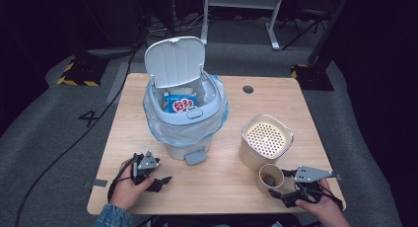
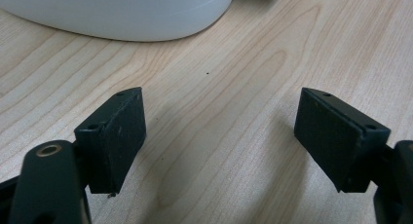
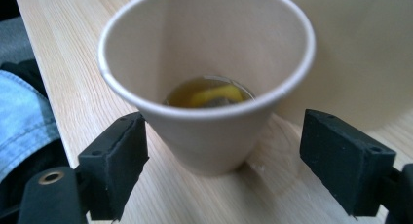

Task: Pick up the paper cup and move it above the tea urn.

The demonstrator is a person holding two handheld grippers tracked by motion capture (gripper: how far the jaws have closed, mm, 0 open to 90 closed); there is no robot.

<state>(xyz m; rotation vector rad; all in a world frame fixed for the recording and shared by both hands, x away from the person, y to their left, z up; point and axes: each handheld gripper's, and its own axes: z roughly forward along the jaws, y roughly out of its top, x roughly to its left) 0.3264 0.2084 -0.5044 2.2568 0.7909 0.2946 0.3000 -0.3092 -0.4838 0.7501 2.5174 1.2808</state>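
We have the right gripper (image 3: 221,170) low on the table (image 1: 217,187), its jaws standing apart on either side of the paper cup (image 3: 207,83) without touching its wall, so nothing is held yet; the cup sits just ahead of and between those jaws, with the beige strainer container (image 1: 265,139) just behind it. The cup stands upright, its long axis vertical and its mouth pointing straight up, with a shallow pool of yellowish liquid (image 3: 209,95) and some dregs at the bottom. What worries us is the soft wall: if we close too hard or too high near the rim, the cup may buckle and slosh the liquid onto the wood. If one jaw meets the wall before the other, it could push the cup over or against the container behind. Tilting it early on the way to the open bin (image 1: 185,108), which stands well off toward our other hand, would also spill it. The left gripper (image 1: 153,176) rests near the bin's base, jaws wide and empty over bare wood.
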